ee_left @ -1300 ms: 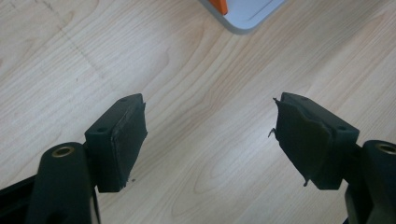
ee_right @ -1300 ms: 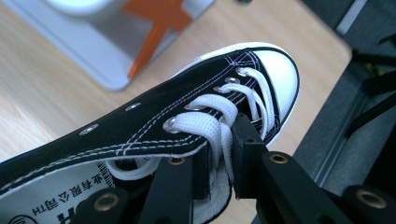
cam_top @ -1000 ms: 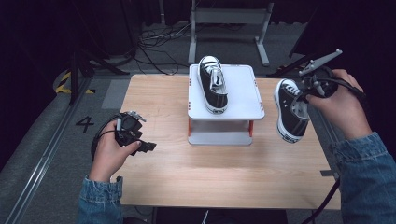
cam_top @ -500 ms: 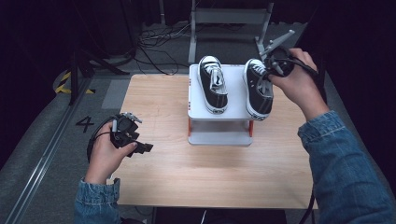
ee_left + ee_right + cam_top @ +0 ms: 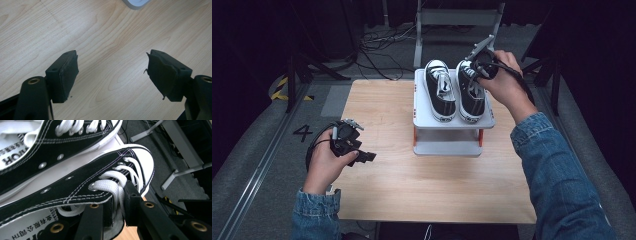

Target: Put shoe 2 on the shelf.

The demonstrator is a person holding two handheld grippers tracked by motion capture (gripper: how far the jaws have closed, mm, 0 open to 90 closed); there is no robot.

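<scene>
On the rack [image 5: 427, 117], right tool [image 5: 476, 70] pinches shoe [image 5: 472, 95] (laces).

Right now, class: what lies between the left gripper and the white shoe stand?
In the high view, just bare wooden table separates the left gripper from the white shoe stand.

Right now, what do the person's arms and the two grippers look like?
Both arms wear blue denim sleeves. The left gripper is black with a black cable looping from it; its fingers are blocky black pads with screw holes and brass-coloured pivots, one pad's lining frayed. The right gripper is also black, with a grey plate on top, brass rivets and a trailing black cable.
</scene>
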